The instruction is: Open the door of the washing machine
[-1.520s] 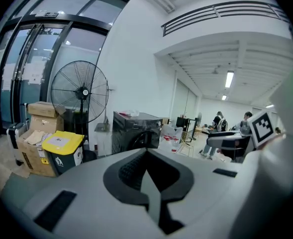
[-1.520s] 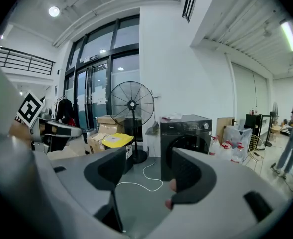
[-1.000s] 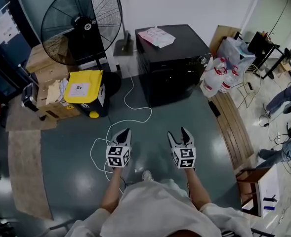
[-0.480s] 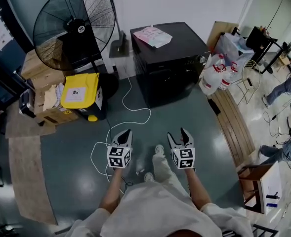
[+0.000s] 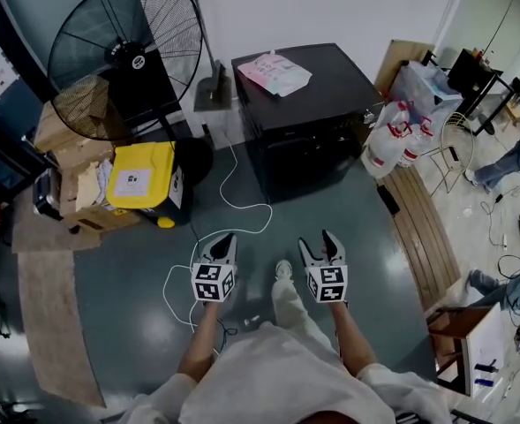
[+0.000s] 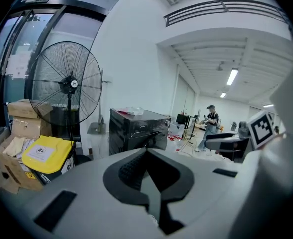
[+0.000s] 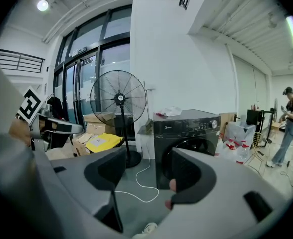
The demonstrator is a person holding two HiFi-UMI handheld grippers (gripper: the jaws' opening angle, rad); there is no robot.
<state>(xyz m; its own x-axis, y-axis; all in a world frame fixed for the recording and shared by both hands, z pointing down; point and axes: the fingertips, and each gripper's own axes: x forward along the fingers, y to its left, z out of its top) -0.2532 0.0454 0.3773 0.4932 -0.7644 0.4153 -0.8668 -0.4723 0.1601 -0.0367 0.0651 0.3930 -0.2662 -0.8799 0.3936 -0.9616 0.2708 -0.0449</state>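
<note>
Saw open grey floor (image 5: 127, 272) running from both claws, lower centre of head view, up to washing machine (image 5: 308, 140) at upper centre, well apart from both. Noted white cable (image 5: 242, 206) looping over that floor, left of centre, btw machine & left claw (image 5: 222, 238).

Found left side crowded: big fan (image 5: 127, 60) upper left, yellow bin (image 5: 145, 173) below it, cardboard boxes (image 5: 70, 148) at left edge. Found right side hemmed in by plastic jugs (image 5: 396, 144) near machine's right flank & wooden board (image 5: 418, 228) lying along floor below them. Saw white wall (image 5: 348, 7) close behind machine.

Read machine as black, boxy front-loader w/ pink-white papers (image 5: 275, 71) on top. In right gripper view, made out round dark door (image 7: 186, 144) shut flush on front, mid-frame, w/ ctrl strip & knob (image 7: 214, 124) above it. Caught same machine in left gripper view, centre, seen corner-on.

Found left claw pressed together, tips meeting, nothing btw them. Found right claw (image 5: 317, 238) spread, nothing pinched, only floor & cable showing beyond its jaws.
</note>
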